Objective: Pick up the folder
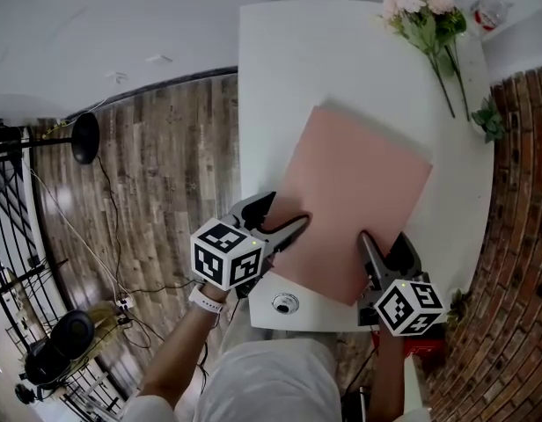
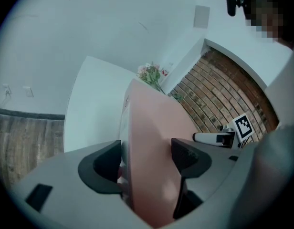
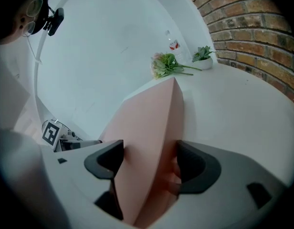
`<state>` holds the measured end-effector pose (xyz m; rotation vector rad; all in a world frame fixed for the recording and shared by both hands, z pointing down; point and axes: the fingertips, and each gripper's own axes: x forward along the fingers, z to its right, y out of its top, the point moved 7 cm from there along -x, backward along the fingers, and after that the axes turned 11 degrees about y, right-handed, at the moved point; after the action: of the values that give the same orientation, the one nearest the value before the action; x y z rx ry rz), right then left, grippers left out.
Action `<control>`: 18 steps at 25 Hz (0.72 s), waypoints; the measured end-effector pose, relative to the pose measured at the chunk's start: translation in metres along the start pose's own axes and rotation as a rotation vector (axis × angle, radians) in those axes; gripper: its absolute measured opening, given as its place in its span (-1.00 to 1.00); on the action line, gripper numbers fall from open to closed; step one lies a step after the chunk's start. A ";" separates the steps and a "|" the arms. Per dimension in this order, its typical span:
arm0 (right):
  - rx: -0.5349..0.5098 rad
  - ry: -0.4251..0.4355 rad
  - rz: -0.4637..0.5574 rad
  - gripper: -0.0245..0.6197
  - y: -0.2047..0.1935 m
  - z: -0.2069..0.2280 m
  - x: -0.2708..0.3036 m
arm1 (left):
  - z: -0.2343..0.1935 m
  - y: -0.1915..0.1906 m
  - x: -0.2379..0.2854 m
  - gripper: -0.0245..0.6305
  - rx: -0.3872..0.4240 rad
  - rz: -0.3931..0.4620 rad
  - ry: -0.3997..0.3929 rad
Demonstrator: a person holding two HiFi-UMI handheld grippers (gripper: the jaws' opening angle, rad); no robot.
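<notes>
**Two grippers clamp the folder's near end**

The flat pink card folder [image 1: 359, 192] sits slantwise on the white desk [image 1: 297, 60], reaching towards its near edge. The left gripper [image 1: 289, 209] is clenched on the folder's near left side. The right gripper [image 1: 384, 246] is clenched near its near right corner, a jaw on either face. Two spread holds likely keep the floppy sheet level when it is raised.

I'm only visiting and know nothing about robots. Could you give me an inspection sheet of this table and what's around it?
Surface: white table.
Job's things: pink folder, held at its near edge.
Clutter: flowers, bottle, small plant, all at the table's far right.
Grippers: left gripper and right gripper each shut on the folder.
Cables: thin cables on the floor.
Surroundings: wooden floor, brick wall at right.
</notes>
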<state>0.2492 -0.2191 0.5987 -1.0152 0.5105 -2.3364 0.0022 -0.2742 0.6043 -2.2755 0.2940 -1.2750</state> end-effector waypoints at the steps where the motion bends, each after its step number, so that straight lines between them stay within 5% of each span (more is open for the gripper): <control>1: -0.012 0.002 0.000 0.15 0.000 -0.003 0.000 | 0.000 -0.001 -0.003 0.11 -0.007 0.008 0.001; 18: -0.130 0.055 0.065 0.14 -0.004 -0.069 -0.033 | 0.009 -0.011 -0.085 0.10 -0.016 0.147 0.018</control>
<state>0.2151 -0.1879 0.5384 -0.9789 0.7147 -2.3032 -0.0366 -0.2265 0.5439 -2.2121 0.4702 -1.2218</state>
